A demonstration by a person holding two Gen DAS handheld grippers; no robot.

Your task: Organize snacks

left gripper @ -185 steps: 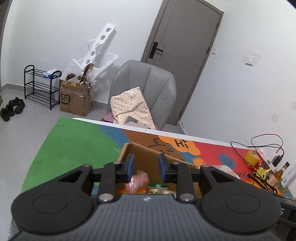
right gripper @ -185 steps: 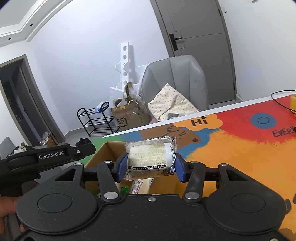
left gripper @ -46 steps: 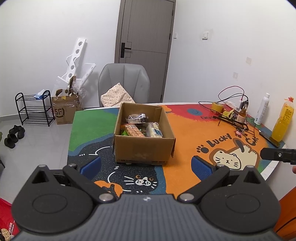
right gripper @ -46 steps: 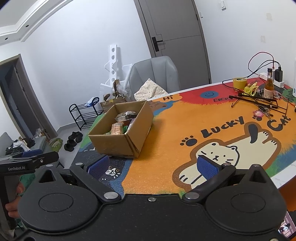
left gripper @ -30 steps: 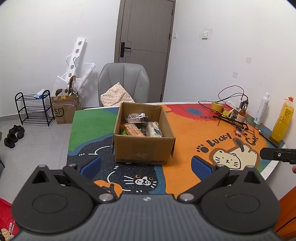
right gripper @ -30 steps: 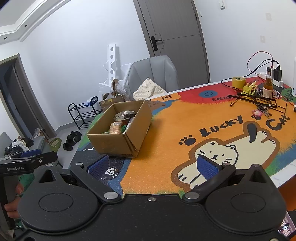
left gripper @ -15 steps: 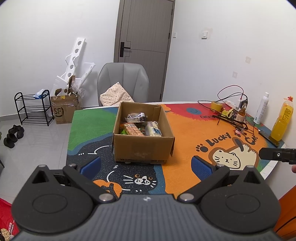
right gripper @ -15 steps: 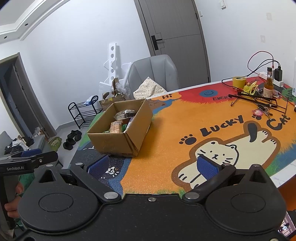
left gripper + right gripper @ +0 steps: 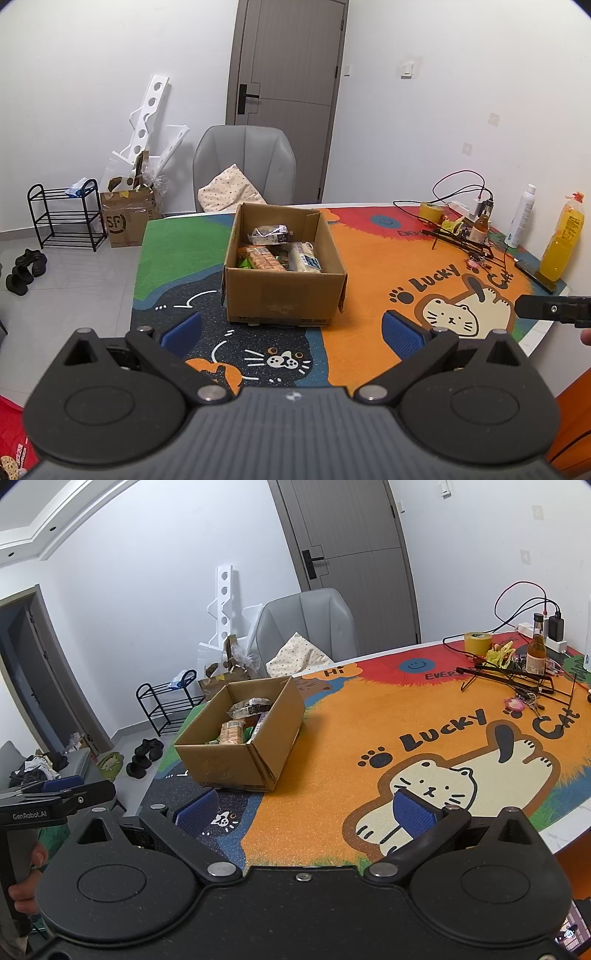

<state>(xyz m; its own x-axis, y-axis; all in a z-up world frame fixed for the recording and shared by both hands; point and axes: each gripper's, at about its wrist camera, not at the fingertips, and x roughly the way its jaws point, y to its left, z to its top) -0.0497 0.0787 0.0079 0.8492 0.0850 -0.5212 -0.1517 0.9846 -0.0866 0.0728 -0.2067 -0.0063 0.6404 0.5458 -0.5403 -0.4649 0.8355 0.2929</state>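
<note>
An open cardboard box (image 9: pixel 284 295) (image 9: pixel 236 764) stands on the colourful cat mat, holding several snack packs (image 9: pixel 275 254) (image 9: pixel 236 727). My left gripper (image 9: pixel 291 332) is open and empty, held back from the table's near edge with the box straight ahead. My right gripper (image 9: pixel 303 808) is also open and empty, over the mat's near edge, with the box ahead to its left. Each gripper's body shows at the edge of the other's view.
At the table's far right are cables, a tape roll (image 9: pixel 477 642), a small brown bottle (image 9: pixel 536 653), a white spray can (image 9: pixel 520 218) and an orange bottle (image 9: pixel 563 243). A grey chair (image 9: pixel 243 166) stands behind the table. A shoe rack (image 9: pixel 61 214) and another box sit on the floor at left.
Six seconds ago the right gripper held a snack pack over the box; both grippers have since drawn back, open and empty. Over the last second almost nothing has moved.
</note>
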